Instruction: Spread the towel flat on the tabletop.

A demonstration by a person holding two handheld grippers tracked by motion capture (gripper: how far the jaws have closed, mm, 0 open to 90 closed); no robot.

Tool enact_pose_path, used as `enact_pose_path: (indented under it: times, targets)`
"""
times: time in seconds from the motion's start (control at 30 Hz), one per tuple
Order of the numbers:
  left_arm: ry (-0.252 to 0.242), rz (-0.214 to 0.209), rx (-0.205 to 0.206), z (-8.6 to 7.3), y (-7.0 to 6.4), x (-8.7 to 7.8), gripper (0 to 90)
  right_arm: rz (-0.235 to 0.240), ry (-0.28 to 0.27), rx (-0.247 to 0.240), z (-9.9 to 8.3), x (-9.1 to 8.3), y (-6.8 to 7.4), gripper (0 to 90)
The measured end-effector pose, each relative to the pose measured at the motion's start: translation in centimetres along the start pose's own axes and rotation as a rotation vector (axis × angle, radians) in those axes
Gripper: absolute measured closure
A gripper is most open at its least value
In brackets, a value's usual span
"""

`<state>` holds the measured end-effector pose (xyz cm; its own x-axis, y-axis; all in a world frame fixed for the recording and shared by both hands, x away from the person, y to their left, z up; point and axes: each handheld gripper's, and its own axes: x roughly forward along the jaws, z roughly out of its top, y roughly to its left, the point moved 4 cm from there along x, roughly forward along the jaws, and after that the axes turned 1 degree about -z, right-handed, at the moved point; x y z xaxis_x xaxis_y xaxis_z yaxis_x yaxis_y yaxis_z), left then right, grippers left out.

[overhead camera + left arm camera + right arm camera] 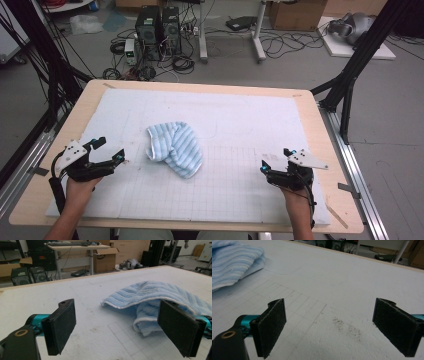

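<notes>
A: Light-blue striped terry towel (pixel 174 148), crumpled and folded over itself, on the white foam mat (pixel 240 115) covering the desk; slightly left of centre, nearer the front edge than the back.

B: Long axis running diagonally, from the back-left down toward the front-right. Rounded bulk pointing at the front edge; white-trimmed hem facing the left gripper (pixel 111 161).

A: Left gripper near the front-left corner, jaws spread wide, nothing between them. In the left gripper view, towel (pixel 160 297) just beyond the pads (pixel 62 325), not touching.

B: Right gripper (pixel 272 167) near the front-right corner, jaws likewise parted and empty, well apart from the cloth. Bare gridded mat (pixel 332 290) ahead in the right gripper view, towel (pixel 232 262) off at the upper left.

A: Step in hand, probably: approach before any grasp. Cloth untouched.

B: Next move likely calling for the left gripper to advance to the near hem and pinch one layer low at the mat. Right gripper needing a longer reach across to the opposite end.
</notes>
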<state>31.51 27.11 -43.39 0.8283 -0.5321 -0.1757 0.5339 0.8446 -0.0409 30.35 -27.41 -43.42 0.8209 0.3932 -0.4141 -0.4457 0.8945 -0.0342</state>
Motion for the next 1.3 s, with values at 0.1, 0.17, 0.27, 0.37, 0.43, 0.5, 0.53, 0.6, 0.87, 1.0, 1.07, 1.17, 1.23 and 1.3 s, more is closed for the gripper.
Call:
enact_pose_path:
  times: [0.1, 0.17, 0.27, 0.37, 0.43, 0.5, 0.53, 0.6, 0.87, 1.0, 1.07, 1.17, 1.23, 1.3]
  targets:
    - [-0.002, 0.0, -0.002, 0.0, -0.1, 0.0, 15.9, 0.0, 0.0, 0.008, 0.0, -0.1, 0.0, 10.9]
    - [-0.003, 0.0, 0.001, 0.1, -0.1, 0.1, 15.9, 0.002, -0.007, 0.011, -0.1, -0.3, -0.1, 10.9]
    - [-0.004, -0.01, 0.012, 0.2, -0.2, 0.4, 16.1, 0.007, -0.004, 0.007, -0.2, -0.4, -0.1, 10.9]
    - [0.003, -0.018, 0.038, 0.3, -0.3, 0.7, 16.2, 0.014, 0.003, 0.005, -0.4, -0.5, 0.0, 10.9]
    - [0.006, -0.015, 0.048, 0.3, -0.4, 0.8, 16.1, 0.013, 0.001, 0.001, -0.4, -0.5, 0.0, 10.9]
    - [0.009, -0.02, 0.044, 0.3, -0.4, 0.9, 15.9, 0.023, 0.012, -0.008, -0.6, -0.6, 0.2, 10.9]
    - [0.011, -0.023, 0.045, 0.4, -0.4, 0.9, 15.9, 0.023, 0.012, -0.008, -0.6, -0.6, 0.2, 10.9]
    - [0.01, -0.031, 0.043, 0.5, -0.5, 1.1, 16.0, 0.029, 0.02, -0.015, -0.7, -0.8, 0.5, 10.9]
    - [0.026, -0.116, 0.076, 0.7, -2.1, 1.4, 18.8, 0.053, 0.043, -0.048, -0.7, -0.9, 1.7, 10.9]
    - [0.058, -0.157, 0.108, 0.5, -2.9, 1.9, 19.8, 0.069, 0.056, -0.059, -0.6, -0.3, 2.1, 10.9]
    - [0.08, -0.18, 0.128, 0.4, -3.3, 2.3, 20.5, 0.071, 0.058, -0.06, -0.6, -0.2, 2.2, 10.9]
    - [0.125, -0.22, 0.142, 0.0, -4.0, 3.0, 21.4, 0.07, 0.067, -0.063, -0.8, -0.2, 2.2, 10.9]
    - [0.176, -0.225, 0.145, -0.4, -4.4, 3.6, 23.7, 0.064, 0.068, -0.063, -0.9, -0.2, 2.1, 10.9]
    - [0.196, -0.238, 0.139, -0.6, -4.8, 4.1, 23.9, 0.061, 0.066, -0.052, -0.9, -0.3, 1.9, 10.9]
